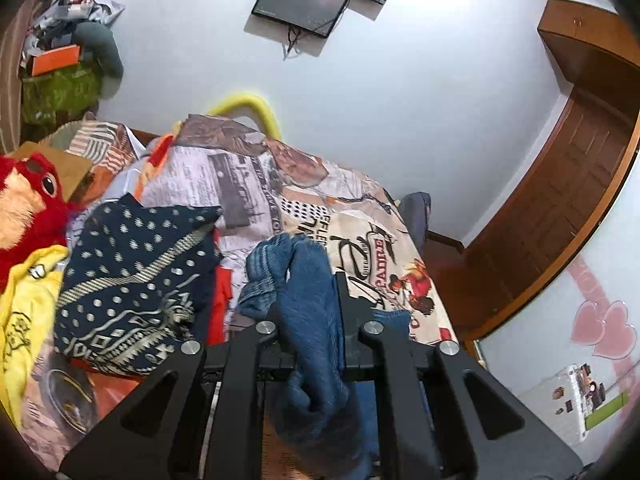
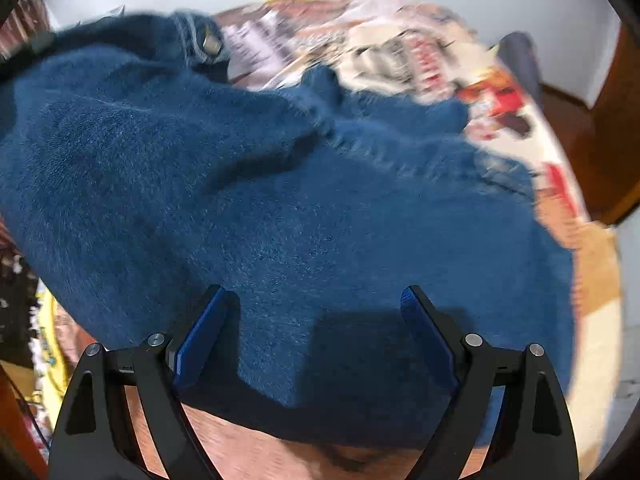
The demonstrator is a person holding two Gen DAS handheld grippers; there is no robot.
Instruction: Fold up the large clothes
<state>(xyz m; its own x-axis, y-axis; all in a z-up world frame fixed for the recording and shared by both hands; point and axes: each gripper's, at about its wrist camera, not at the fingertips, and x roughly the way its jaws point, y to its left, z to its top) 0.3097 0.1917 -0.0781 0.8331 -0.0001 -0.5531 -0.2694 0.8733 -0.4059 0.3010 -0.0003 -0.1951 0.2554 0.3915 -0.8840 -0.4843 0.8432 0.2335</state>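
A blue fleece garment [image 1: 304, 264] is bunched on the printed bedspread [image 1: 248, 176]. My left gripper [image 1: 310, 312] is shut on a fold of it, and the cloth hangs in a thick roll between and below the black fingers. In the right wrist view the same blue garment [image 2: 240, 160] fills most of the picture, spread in soft folds over the bedspread [image 2: 420, 52]. My right gripper [image 2: 314, 292] hovers just above its near part, open wide, with blue pads [image 2: 200, 336] on either side and nothing pinched.
A navy patterned garment [image 1: 132, 280], a yellow one [image 1: 24, 312] and an orange cloth [image 1: 220, 300] are heaped to the left beside a red plush toy [image 1: 28, 204]. A wooden door [image 1: 560, 200] stands on the right and a dark screen [image 1: 304, 0] hangs on the wall.
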